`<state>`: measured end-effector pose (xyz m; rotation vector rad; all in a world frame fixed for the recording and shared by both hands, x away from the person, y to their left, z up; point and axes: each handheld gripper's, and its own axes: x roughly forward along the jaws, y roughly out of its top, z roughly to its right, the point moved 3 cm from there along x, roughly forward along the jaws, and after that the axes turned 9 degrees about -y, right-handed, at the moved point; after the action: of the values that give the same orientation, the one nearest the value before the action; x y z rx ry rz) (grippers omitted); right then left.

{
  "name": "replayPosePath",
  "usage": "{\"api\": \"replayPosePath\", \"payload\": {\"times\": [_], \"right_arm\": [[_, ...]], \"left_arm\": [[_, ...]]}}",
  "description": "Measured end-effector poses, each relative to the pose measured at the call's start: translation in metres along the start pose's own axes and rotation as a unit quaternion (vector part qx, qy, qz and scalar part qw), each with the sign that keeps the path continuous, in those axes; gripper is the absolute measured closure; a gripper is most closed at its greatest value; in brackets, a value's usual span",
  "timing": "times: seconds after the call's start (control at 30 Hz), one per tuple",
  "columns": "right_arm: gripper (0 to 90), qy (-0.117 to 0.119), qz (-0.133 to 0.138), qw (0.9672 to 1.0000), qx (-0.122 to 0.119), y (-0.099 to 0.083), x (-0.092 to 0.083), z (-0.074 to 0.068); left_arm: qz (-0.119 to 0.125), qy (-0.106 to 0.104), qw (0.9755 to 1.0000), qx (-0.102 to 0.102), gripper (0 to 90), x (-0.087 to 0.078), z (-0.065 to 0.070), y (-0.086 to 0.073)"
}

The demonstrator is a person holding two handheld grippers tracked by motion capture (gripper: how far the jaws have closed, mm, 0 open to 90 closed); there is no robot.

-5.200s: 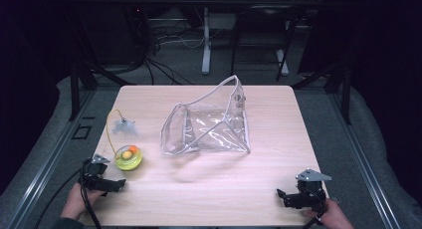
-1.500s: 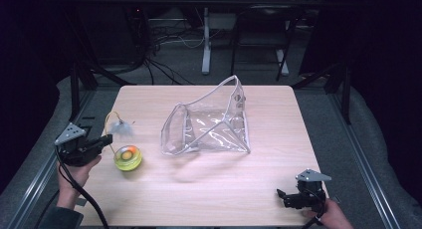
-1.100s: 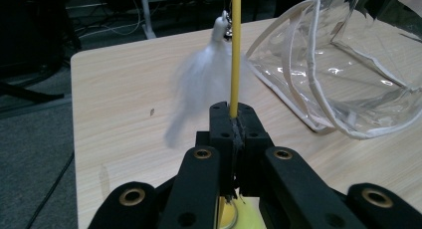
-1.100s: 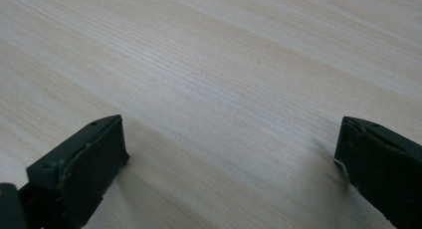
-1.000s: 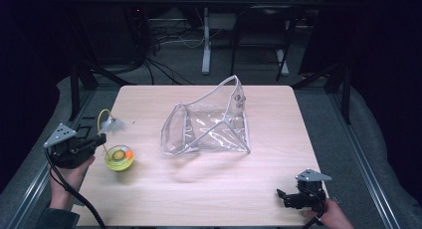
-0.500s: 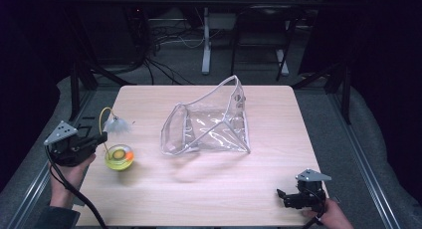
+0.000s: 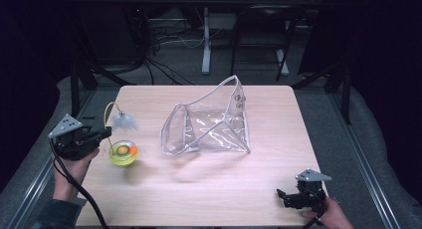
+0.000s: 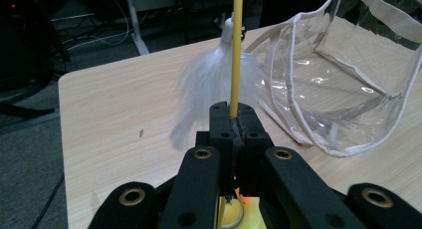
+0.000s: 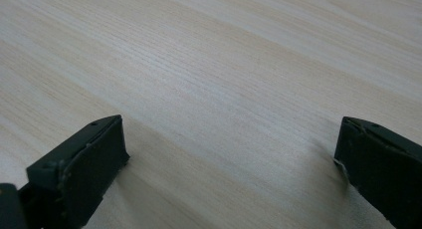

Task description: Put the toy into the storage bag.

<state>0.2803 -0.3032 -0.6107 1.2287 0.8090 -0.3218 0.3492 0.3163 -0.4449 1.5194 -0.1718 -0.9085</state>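
Pale wooden counter (image 7: 209, 189) under dim light, dark floor and cables beyond its far edge. At the counter's left edge, held in a hand (image 7: 67, 171), left gripper (image 7: 105, 133) with jaws pointing toward the middle, grey three-cornered plate on top, black cable trailing down toward the near edge. Jaws pressed together on a thin yellow stalk (image 8: 236, 50), clamped low on it, as seen in the left gripper view. Stalk rising from a small round yellow-green base (image 7: 123, 153) with an orange spot inside, curving over at the top to a white feathery tuft (image 7: 125, 122) that hangs just beside the jaws. Base close to the counter surface, just right of the gripper; whether touching or raised slightly, cannot tell. In the left gripper view, tuft blurred and pale behind the stalk, a glimpse of yellow and orange below the clamped jaws. Near the counter's middle, well apart from the toy, a clear plastic pouch (image 7: 214, 127) with white trim, lying partly collapsed, mouth open toward the left, one corner standing up toward the far side. Same pouch at the right of the left gripper view (image 8: 348, 74), trim and glossy creases plain. At the near right corner, right gripper (image 7: 282, 195) resting low over the counter in the other hand (image 7: 333, 216), jaws pointing left. Jaws set wide apart in the right gripper view, bare wood grain between them, nothing held.
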Motion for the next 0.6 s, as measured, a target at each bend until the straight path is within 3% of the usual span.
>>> {"api": "replayPosePath", "payload": {"times": [0.17, 0.37, 0.6], "right_arm": [[0.0, 0.008, 0.001, 0.9999, -0.006, 0.001, 0.001, 0.001], [0.0, 0.008, 0.002, 0.9999, -0.007, 0.001, 0.001, 0.001], [0.0, 0.008, 0.002, 0.9999, -0.008, 0.001, 0.001, 0.001]], "left_arm": [[0.007, -0.002, 0.9999, -0.007, 88.3, -0.004, -0.002, 0.002], [-0.005, -0.004, 1.0000, 0.002, 88.3, -0.004, -0.001, 0.010], [0.010, -0.018, 0.9998, 0.006, 88.3, -0.001, -0.002, 0.018]]}}
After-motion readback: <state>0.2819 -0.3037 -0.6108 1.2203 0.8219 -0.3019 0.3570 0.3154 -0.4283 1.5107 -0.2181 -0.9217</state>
